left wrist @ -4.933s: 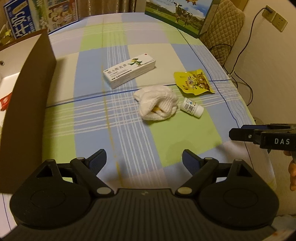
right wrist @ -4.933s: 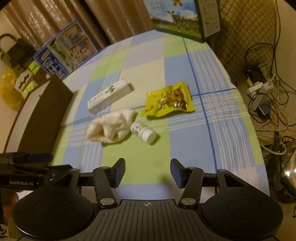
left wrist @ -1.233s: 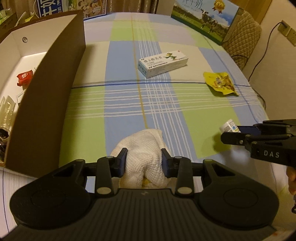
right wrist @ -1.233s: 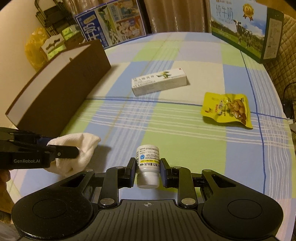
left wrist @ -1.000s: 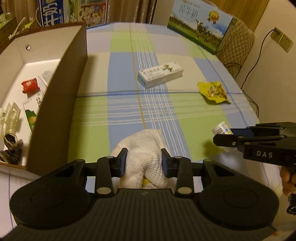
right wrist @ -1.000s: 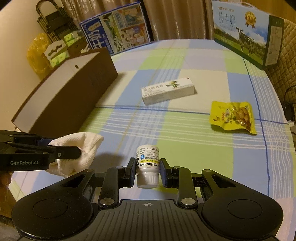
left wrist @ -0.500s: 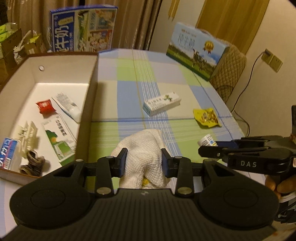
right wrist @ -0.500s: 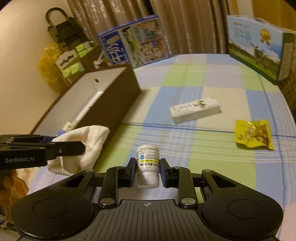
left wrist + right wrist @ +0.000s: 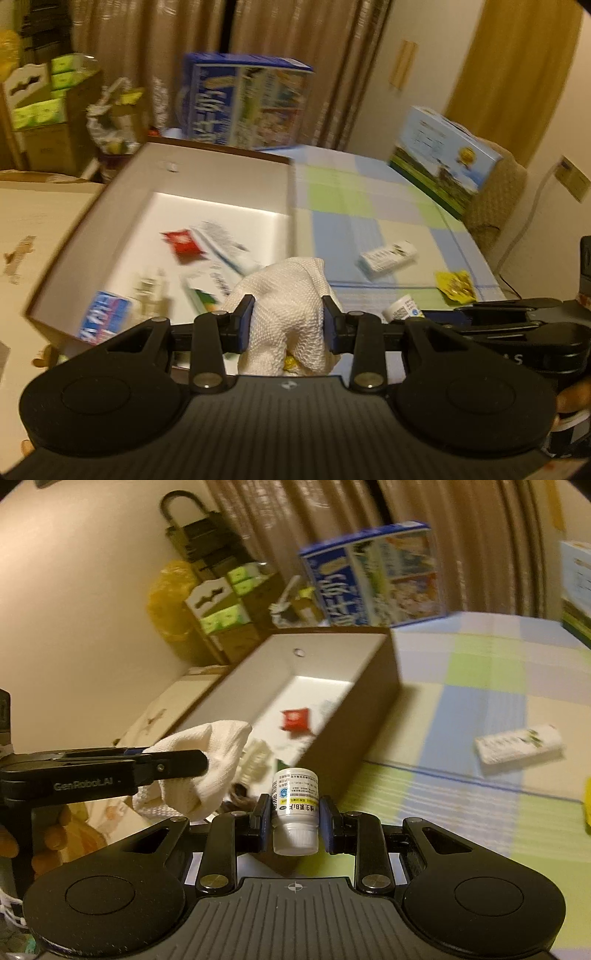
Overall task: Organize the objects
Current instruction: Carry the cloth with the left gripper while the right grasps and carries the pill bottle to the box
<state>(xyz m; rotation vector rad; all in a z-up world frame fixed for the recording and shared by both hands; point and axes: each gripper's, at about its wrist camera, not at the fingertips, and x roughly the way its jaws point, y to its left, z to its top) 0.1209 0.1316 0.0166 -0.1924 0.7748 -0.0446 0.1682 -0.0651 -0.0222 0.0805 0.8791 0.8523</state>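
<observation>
My left gripper (image 9: 288, 321) is shut on a bunched white cloth (image 9: 286, 306), held in the air near the brown box (image 9: 110, 192) and its right wall. That cloth (image 9: 210, 760) also shows at the left of the right wrist view. My right gripper (image 9: 295, 825) is shut on a small white pill bottle (image 9: 295, 805), cap toward the camera, just right of the box (image 9: 373, 716). The bottle (image 9: 400, 310) peeks out beside the right gripper's fingers (image 9: 491, 314) in the left wrist view. A white carton (image 9: 388, 254) and a yellow snack packet (image 9: 456, 286) lie on the checked tablecloth (image 9: 351, 206).
The box holds a red packet (image 9: 183, 242), a tube, a blue packet (image 9: 105, 314) and other small items. Two large milk cartons (image 9: 243, 103) (image 9: 443, 155) stand at the table's far edge. Stacked boxes and a yellow bag (image 9: 166, 602) sit beyond the table on the left.
Both grippers have risen and swung left toward the box, carrying the cloth and the bottle. The box's inside has come fully into view, and the carton and packet have fallen away to the right.
</observation>
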